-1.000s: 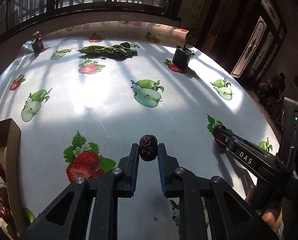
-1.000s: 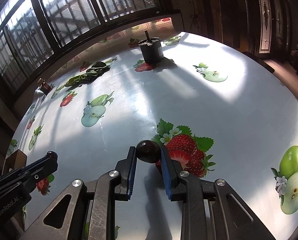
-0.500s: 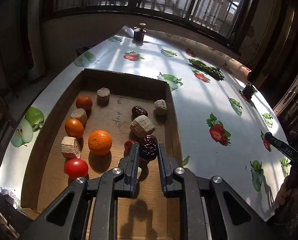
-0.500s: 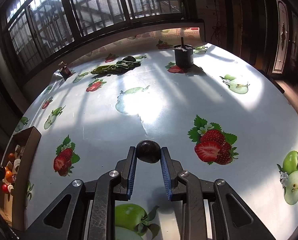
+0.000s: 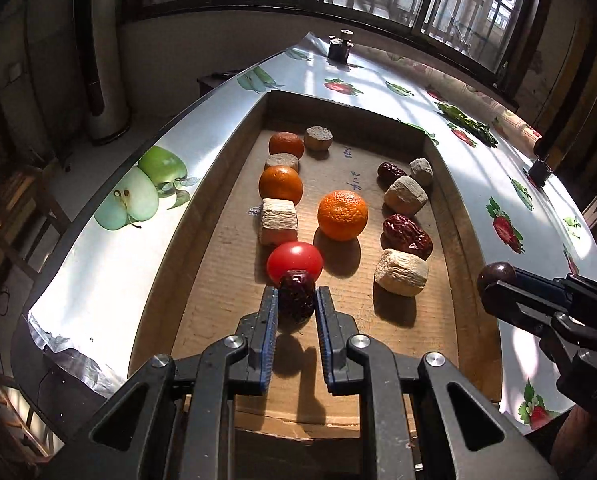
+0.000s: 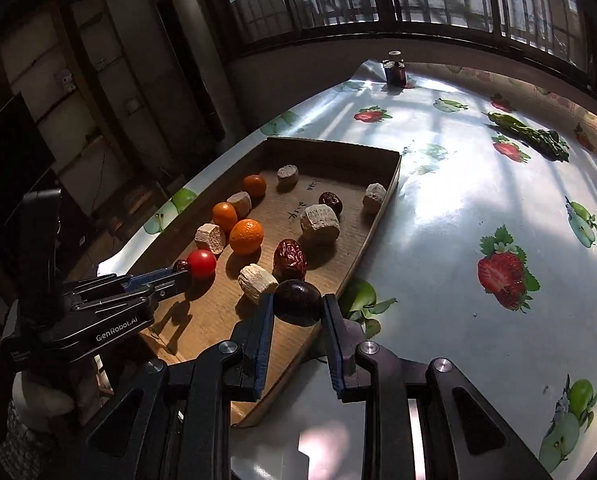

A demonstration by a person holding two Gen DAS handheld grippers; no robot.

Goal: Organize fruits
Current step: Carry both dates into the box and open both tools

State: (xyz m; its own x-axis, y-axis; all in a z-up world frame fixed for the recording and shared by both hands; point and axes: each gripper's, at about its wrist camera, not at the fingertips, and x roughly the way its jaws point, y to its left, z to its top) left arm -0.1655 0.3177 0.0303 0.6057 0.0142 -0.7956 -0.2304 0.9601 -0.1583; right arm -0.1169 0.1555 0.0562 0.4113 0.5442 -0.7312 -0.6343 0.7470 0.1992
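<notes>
Both claws are matte black with blue pads and silver screws; the left claw point(image 6: 178, 276) carries white "GenRobot.AI" lettering.

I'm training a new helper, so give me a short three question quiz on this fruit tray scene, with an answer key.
1. True or false: the left gripper is empty.
2. Which fruit lies nearest the left gripper's tips? A) cherry tomato B) large orange C) green apple
3. Fill in: the right gripper holds a dark round fruit over the near edge of the ____.

Key:
1. False; it is shut on a wrinkled red date.
2. A
3. cardboard tray
</notes>
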